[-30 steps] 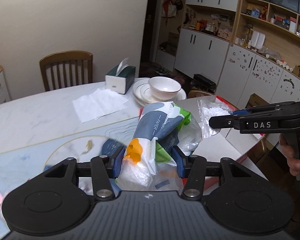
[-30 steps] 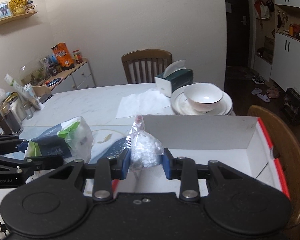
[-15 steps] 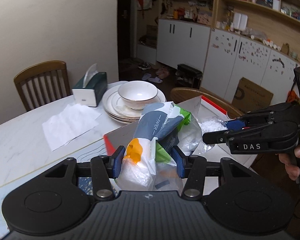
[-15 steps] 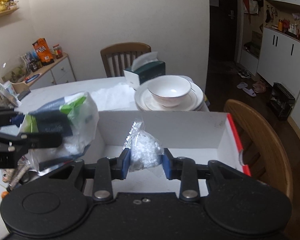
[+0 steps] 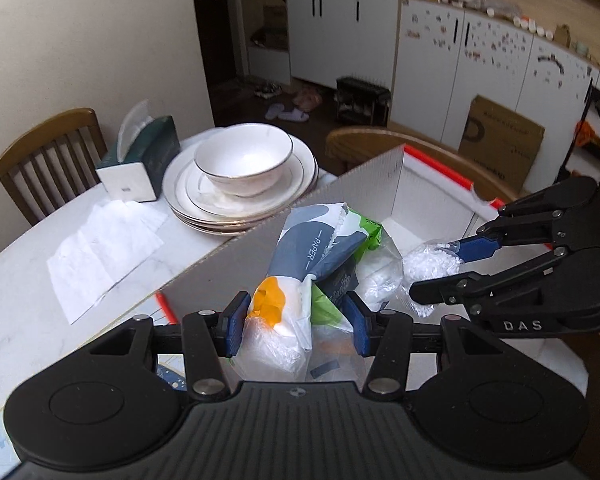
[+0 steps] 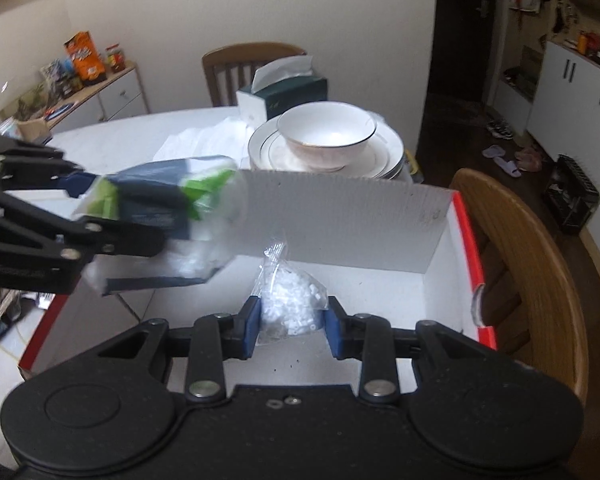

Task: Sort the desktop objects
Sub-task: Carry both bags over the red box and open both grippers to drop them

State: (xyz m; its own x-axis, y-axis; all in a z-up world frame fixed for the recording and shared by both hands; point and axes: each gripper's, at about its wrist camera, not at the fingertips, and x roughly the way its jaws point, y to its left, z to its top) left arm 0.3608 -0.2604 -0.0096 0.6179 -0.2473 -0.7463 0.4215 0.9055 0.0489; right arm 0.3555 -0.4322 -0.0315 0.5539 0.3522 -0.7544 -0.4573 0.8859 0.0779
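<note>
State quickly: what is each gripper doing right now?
Left gripper: shut on a clear plastic bag of paper packets.
Right gripper: shut on a small clear bag of white beads.

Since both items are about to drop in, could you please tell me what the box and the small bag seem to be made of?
The box looks like corrugated plastic or card, matt white: fine parallel ribs run down its wall and the rim is red. Which of the two it is I cannot tell. The small bag looks like thin clear plastic film, glossy and creased, with small white pellets showing through.
</note>
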